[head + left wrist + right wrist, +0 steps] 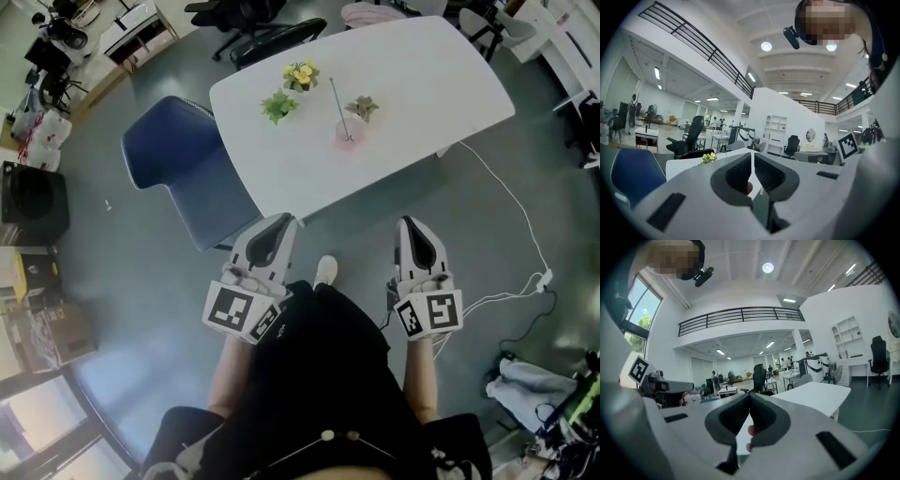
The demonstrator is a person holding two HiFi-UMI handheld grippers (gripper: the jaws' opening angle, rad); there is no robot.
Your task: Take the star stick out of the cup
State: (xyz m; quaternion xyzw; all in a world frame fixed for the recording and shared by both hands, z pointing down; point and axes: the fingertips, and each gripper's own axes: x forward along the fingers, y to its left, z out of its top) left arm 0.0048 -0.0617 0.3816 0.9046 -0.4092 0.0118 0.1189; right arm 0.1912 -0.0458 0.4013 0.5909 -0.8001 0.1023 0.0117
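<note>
A pink cup (349, 133) stands on the white table (422, 84), and a thin grey stick (337, 101) leans out of it up and to the left; its star end does not show. Both grippers hang well short of the table's near edge, in front of the person's body. My left gripper (279, 223) points toward the table with its jaws together and nothing in them. My right gripper (409, 225) is likewise shut and empty. In the left gripper view the left gripper (751, 157) has its tips meeting, and so does the right gripper (749, 397) in the right gripper view.
On the table near the cup are a yellow flower pot (301, 75), a green plant (278, 106) and a small dry plant (361, 108). A blue chair (183, 169) stands at the table's left corner. A white cable (506, 197) runs over the floor at the right.
</note>
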